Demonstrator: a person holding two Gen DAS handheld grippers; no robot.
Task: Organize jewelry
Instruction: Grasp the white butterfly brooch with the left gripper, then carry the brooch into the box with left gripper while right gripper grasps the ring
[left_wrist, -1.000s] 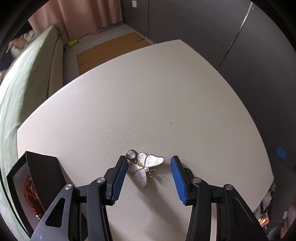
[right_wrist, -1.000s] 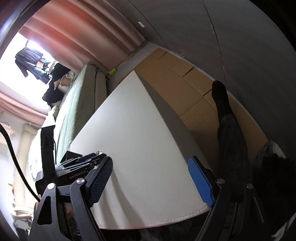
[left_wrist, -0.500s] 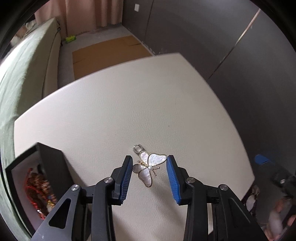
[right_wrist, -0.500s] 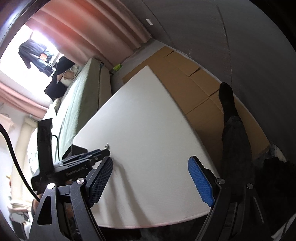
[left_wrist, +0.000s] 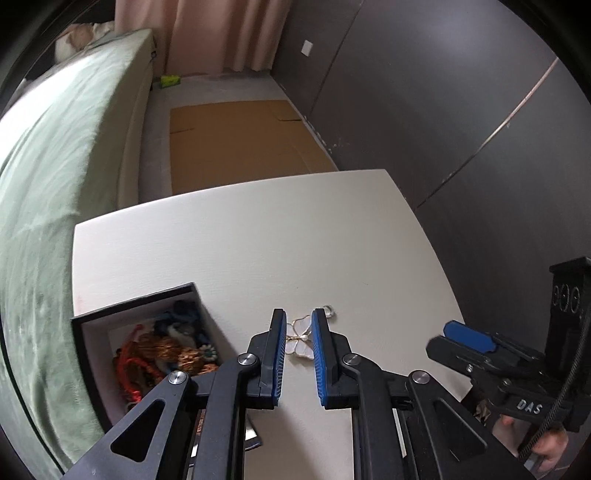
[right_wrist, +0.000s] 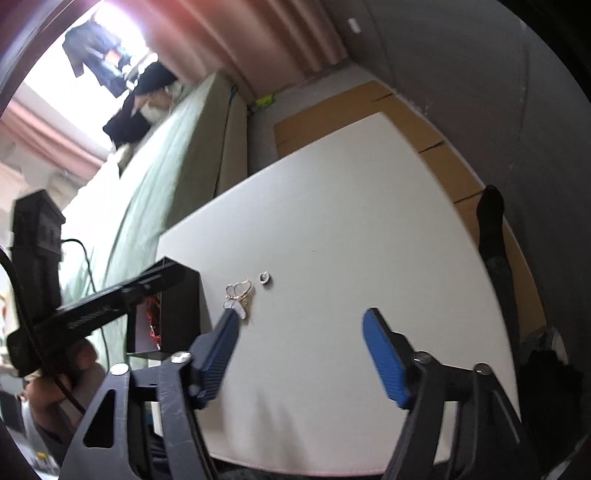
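Left gripper (left_wrist: 298, 334) pinches butterfly brooch (left_wrist: 300, 338) between its blue pads, above the table (left_wrist: 258, 240). Right gripper (right_wrist: 299, 350) spread, idle. Step: pick-up. Next, likely: carry brooch left over the open black box (left_wrist: 110, 314) (already holding beads), release gently. Small ring (right_wrist: 265, 277) remains nearby.

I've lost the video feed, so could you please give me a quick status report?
Left gripper closed on butterfly brooch. Right gripper open, empty. Small ring loose on table, jewelry box to the left. Nothing in the way.

White table (left_wrist: 258, 240) (matte) bears black box (left_wrist: 136, 306), brooch (left_wrist: 301, 341), ring (left_wrist: 328, 312).
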